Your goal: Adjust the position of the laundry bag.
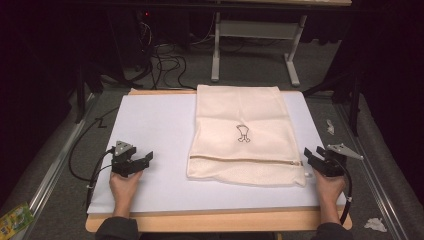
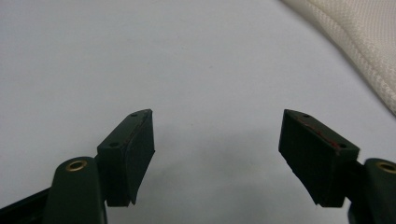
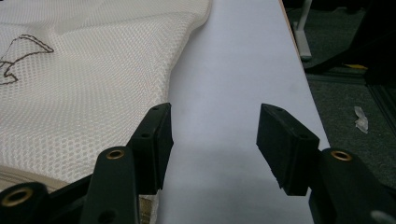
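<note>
Dark floor with loose black cables and a pale metal frame (image 1: 255, 45) lies beyond the wooden table (image 1: 215, 220), whose top is covered by one smooth, matte white sheet (image 1: 150, 125). On that sheet lies a single cream mesh laundry bag (image 1: 242, 135), rectangular and flat, its far edge reaching the sheet's far edge. Its fabric is a fine honeycomb weave with a stitched hem, seen up close in the right gripper view (image 3: 84, 93) and as a ribbed corner in the left gripper view (image 2: 364, 42). One zipper (image 1: 245, 159) runs across the bag near its close end, and one small dark outline figure (image 1: 243, 133) is drawn near its middle. Two hands come in from the bottom, each holding one tool low over the sheet. The left gripper (image 1: 139, 161) sits well apart from the bag on bare sheet, pointing toward it, jaws spread with nothing between them (image 2: 217, 154). The right gripper (image 1: 314, 156) sits just beside the bag's near right corner, at the zipper's end; its jaws also stand released and empty (image 3: 212, 140), one jaw over the mesh edge, the other over bare sheet. Each carries a grey three-cornered plate and a trailing black cable.
</note>
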The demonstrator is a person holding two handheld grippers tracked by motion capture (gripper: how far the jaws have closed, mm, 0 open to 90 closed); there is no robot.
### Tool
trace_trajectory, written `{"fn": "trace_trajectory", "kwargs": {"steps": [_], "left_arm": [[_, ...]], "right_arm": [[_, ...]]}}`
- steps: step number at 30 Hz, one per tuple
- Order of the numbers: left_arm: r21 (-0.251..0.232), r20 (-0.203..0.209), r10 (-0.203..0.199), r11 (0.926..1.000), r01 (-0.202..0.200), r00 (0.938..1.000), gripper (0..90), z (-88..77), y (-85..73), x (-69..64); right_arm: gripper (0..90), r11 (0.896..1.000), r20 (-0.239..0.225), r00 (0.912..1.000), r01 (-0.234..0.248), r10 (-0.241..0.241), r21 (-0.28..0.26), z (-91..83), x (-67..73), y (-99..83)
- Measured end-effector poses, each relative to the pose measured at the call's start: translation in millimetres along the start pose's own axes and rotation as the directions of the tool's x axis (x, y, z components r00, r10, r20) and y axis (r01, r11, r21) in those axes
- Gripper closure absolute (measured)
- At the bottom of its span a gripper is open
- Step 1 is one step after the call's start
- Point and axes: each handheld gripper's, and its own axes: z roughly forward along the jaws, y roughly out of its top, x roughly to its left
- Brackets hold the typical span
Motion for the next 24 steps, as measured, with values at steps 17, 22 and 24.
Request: {"fn": "trace_trajectory", "kwargs": {"steps": [17, 22, 24], "left_arm": [[0.015, 0.024, 0.020, 0.9997, -0.020, 0.9995, 31.9, 0.2, 3.3, -1.3], [0.007, 0.044, -0.007, 1.0000, 0.006, 0.9990, 32.1, -2.1, 7.1, -2.8], [0.010, 0.053, -0.009, 0.9999, 0.009, 0.9986, 32.3, -2.8, 10.4, -6.0]], "right_arm": [[46.3, 1.000, -0.016, 0.9998, -0.007, 0.007, 0.021, 1.3, -1.9, 2.4], [44.6, 0.999, -0.022, 0.9997, -0.012, 0.013, 0.050, 0.6, -5.0, 3.3], [44.6, 0.998, -0.021, 0.9998, -0.007, 0.008, 0.056, 0.3, -5.2, 3.3]]}}
